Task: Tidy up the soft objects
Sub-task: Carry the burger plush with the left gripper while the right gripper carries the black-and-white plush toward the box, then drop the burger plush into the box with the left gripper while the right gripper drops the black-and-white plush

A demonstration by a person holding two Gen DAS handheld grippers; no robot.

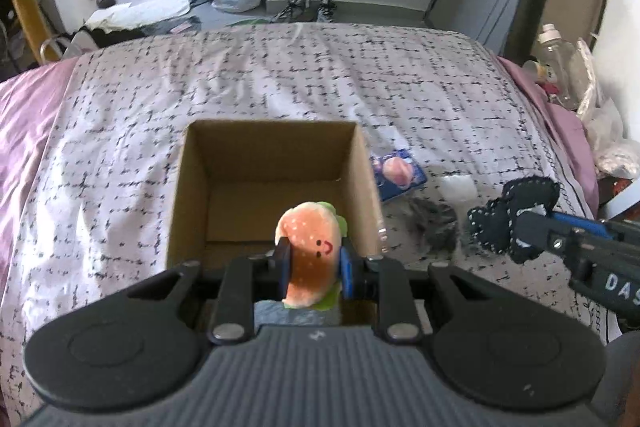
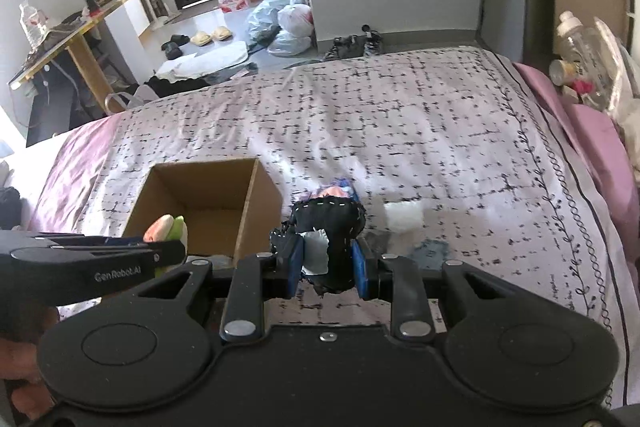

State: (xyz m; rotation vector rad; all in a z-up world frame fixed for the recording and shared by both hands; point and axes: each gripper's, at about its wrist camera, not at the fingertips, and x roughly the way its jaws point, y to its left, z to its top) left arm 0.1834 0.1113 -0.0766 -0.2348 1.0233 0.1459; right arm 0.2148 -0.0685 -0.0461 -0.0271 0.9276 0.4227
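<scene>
While both hands carry a toy toward the open cardboard box (image 1: 276, 187) on the bed (image 1: 280, 75), the step in hand looks like dropping the toys in, and it goes best one hand at a time. The left gripper (image 1: 314, 267) has its jaws clamped on a hamburger plush (image 1: 310, 251), squeezing the bun between the blue pads; the plush hangs at the box's near wall, with the box floor showing beyond it. To finish well, the person should carry the plush further past the near rim, toward the middle of the opening, and only then let the jaws part, since a soft toy released over the edge could catch on the cardboard and tip out onto the bedspread.

The right gripper (image 2: 326, 261) has its jaws closed on a black fabric toy with white stitching (image 2: 332, 223), which bulges above the pads. That toy sits just beside the box's right wall, outside it, so it should wait until the left hand clears. A blue packet (image 1: 396, 175), a white soft piece (image 1: 458, 185) and a grey soft item (image 1: 434, 225) lie on the bedspread to the right of the box, apart from both sets of jaws.
</scene>
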